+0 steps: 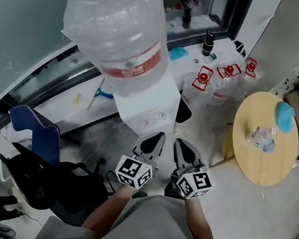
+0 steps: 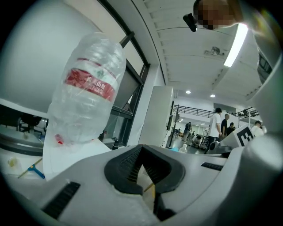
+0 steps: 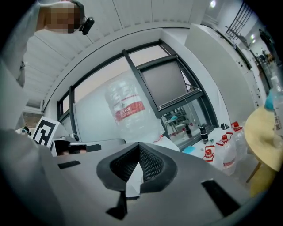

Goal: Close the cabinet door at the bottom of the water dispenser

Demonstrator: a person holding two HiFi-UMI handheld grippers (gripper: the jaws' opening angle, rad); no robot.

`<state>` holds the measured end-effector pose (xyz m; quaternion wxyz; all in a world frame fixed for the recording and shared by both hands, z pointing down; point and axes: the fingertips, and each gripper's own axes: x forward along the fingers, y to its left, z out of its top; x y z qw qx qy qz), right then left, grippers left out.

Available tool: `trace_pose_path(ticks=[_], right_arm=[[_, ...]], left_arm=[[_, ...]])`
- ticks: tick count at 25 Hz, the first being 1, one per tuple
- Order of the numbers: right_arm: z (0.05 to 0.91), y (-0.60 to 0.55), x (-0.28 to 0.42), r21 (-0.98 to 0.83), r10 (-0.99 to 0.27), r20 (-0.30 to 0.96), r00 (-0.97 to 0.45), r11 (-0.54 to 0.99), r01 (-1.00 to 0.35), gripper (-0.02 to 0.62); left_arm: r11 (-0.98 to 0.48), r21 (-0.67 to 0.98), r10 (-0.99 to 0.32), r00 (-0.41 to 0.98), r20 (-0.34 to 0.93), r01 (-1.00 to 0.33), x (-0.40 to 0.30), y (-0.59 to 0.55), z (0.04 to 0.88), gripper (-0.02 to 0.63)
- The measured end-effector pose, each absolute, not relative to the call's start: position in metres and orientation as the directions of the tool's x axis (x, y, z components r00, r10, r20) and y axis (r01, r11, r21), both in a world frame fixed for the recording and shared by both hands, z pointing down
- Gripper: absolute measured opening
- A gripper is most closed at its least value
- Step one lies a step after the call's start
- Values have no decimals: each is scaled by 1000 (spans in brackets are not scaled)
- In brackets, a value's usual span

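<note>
The white water dispenser [image 1: 146, 107] stands just ahead of me, seen from above, with a large clear bottle [image 1: 119, 30] upside down on top. Its bottom cabinet door is hidden from this angle; a dark shape [image 1: 184, 112] shows at the right of its base, and I cannot tell what it is. My left gripper [image 1: 156, 140] and right gripper [image 1: 182, 147] are side by side close to my body, short of the dispenser, both shut and holding nothing. The bottle [image 2: 88, 97] rises above the left gripper [image 2: 141, 165]. Beyond the right gripper [image 3: 139, 165] the bottle [image 3: 128, 110] also shows.
A round yellow table [image 1: 257, 158] stands to the right. Clear water jugs with red caps [image 1: 219, 80] sit on the floor behind the dispenser. A blue chair [image 1: 33, 130] and a black office chair [image 1: 42, 177] stand at my left. People [image 2: 217, 126] stand far off.
</note>
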<state>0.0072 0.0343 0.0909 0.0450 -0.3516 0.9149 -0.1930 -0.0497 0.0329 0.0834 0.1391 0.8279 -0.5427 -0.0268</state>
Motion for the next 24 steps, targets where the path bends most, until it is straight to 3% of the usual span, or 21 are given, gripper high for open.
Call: trace_pose_path(ticks=[9,24], right_arm=[[54,18,9,-323,-673,-35,-739,707,-629,6],[42,5,4,-293,-660,-67,-748,730,-618,6]], left_arm=[[-415,216,-901,432,41,-884,-31,24,54,6],[-370,193,-925,380,17,-909,-39,13,40,6]])
